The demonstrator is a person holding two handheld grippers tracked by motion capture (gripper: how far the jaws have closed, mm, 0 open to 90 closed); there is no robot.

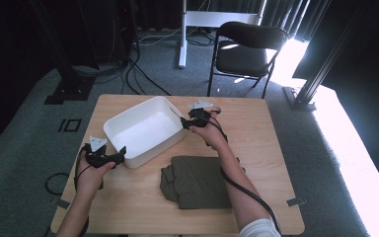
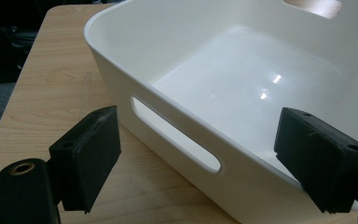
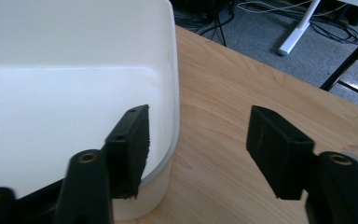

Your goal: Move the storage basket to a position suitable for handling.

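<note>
An empty white plastic bin (image 1: 154,149) stands on the wooden table (image 1: 256,123), left of centre. My left gripper (image 1: 120,154) is at the bin's near-left corner. In the left gripper view it (image 2: 200,142) is open, one jaw outside the bin wall (image 2: 168,60) by the handle slot (image 2: 177,140) and the other inside. My right gripper (image 1: 184,122) is at the bin's far-right end. In the right gripper view it (image 3: 204,144) is open astride the rim (image 3: 174,98), its left jaw inside the bin and its right jaw over the table. Neither gripper's pads press on the wall.
A folded olive-green garment (image 1: 200,181) lies on the table in front of the bin, by the person's right forearm. Behind the table stand a black folding chair (image 1: 246,47) and a white stand leg (image 1: 182,34). Cables run across the carpet.
</note>
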